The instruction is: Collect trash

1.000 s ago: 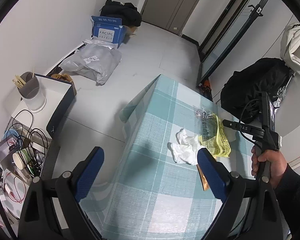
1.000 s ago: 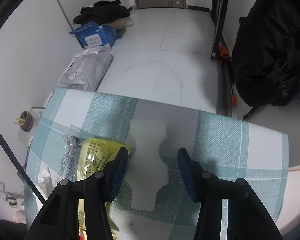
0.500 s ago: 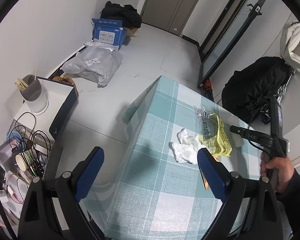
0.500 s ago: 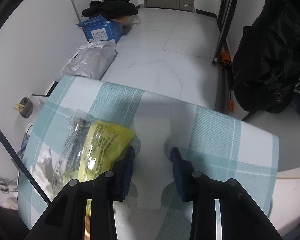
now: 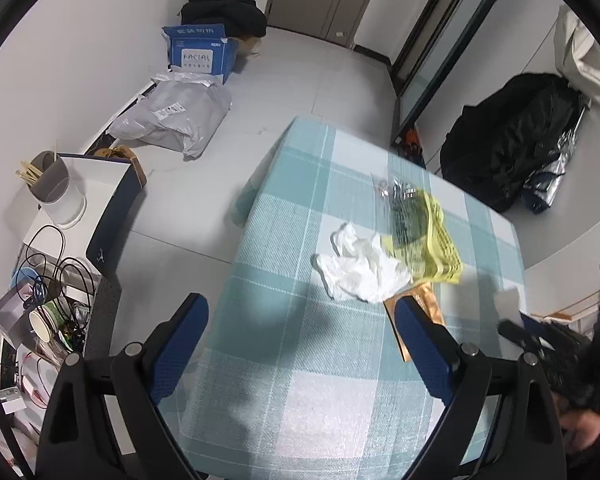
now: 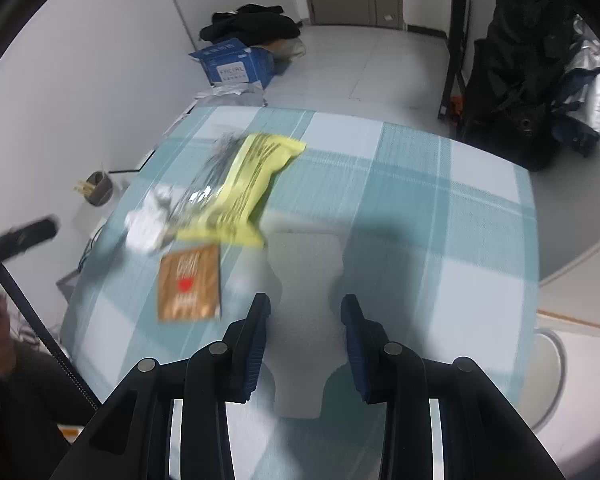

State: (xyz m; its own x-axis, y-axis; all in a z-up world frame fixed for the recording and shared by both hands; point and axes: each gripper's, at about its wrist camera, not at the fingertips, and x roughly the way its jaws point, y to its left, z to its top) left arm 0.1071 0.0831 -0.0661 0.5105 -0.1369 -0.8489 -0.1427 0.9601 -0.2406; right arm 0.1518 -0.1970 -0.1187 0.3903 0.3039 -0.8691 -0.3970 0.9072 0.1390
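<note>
On the teal checked tablecloth (image 5: 284,344) lie a crumpled white tissue (image 5: 360,268), a yellow wrapper (image 5: 436,244) with a clear plastic wrapper (image 5: 400,200) on it, and a brown packet (image 5: 420,312). My left gripper (image 5: 300,336) is open above the table's near part, its right finger in front of the brown packet. My right gripper (image 6: 305,332) holds a flat white paper piece (image 6: 304,304) between its pads, lifted above the cloth. The right view, blurred, also shows the yellow wrapper (image 6: 252,188), tissue (image 6: 148,228) and brown packet (image 6: 190,284).
On the floor lie a grey mail bag (image 5: 176,116), a blue box (image 5: 200,52) and dark clothes (image 5: 224,12). A side shelf with a cup of sticks (image 5: 56,188) and cables stands left of the table. A black bag (image 5: 512,140) stands at the right wall.
My right gripper has closed on the white paper piece and pulled back and up from the table's far side. My left gripper has shifted slightly nearer the trash.
</note>
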